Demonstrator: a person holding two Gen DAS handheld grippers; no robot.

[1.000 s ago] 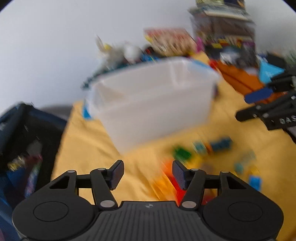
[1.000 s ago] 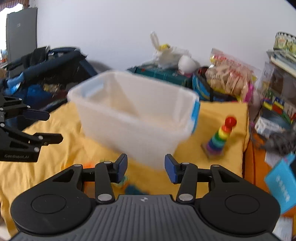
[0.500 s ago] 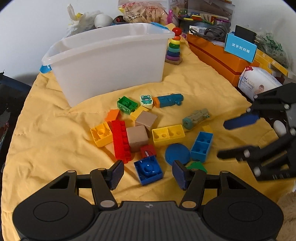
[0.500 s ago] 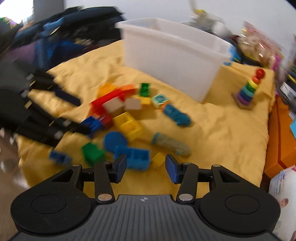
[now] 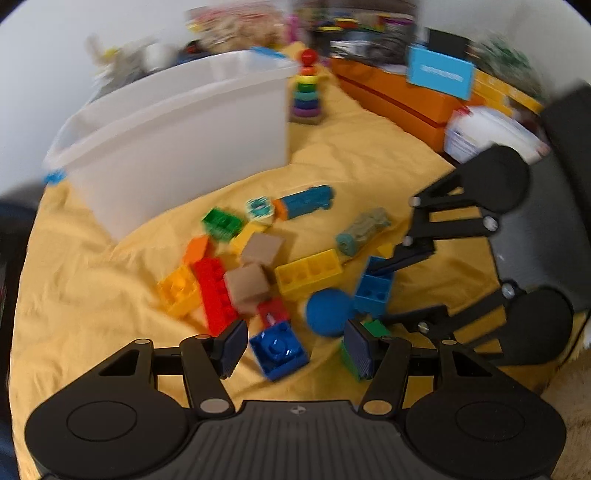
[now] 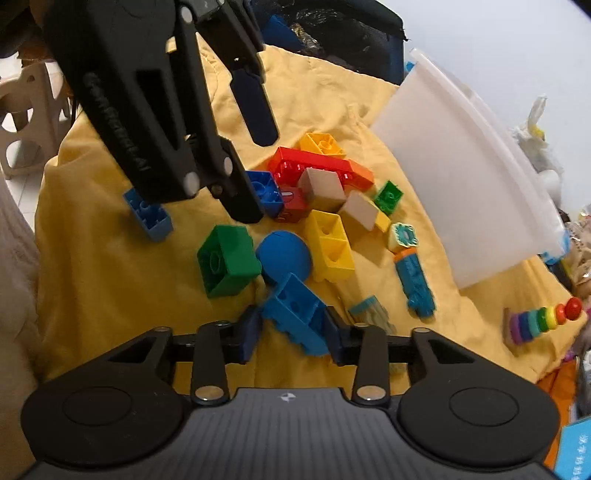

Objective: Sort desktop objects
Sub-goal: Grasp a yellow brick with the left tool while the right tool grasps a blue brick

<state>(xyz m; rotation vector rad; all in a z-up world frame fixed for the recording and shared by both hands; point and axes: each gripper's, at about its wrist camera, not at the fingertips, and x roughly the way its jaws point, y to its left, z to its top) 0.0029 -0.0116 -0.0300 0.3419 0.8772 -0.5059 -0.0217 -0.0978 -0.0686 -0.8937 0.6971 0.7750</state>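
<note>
Several toy blocks lie on a yellow cloth (image 5: 92, 280) in front of a white bin (image 5: 177, 136). My left gripper (image 5: 291, 350) is open, its jaws either side of a dark blue block (image 5: 279, 350). My right gripper (image 6: 291, 332) has its jaws around a light blue block (image 6: 295, 314), still wide; it also shows in the left wrist view (image 5: 402, 284). A green block (image 6: 227, 260), a blue disc (image 6: 284, 256), a yellow block (image 6: 330, 245) and a red brick (image 6: 314, 168) lie nearby.
A rainbow ring stacker (image 5: 306, 92) stands right of the bin. Orange boxes (image 5: 399, 99) and clutter line the far right. A dark chair (image 6: 332, 33) is beyond the cloth. Another light blue block (image 6: 149, 214) lies apart at the left.
Both grippers have come down toward the block pile. The left now straddles the dark blue block; the right now straddles the light blue block.
</note>
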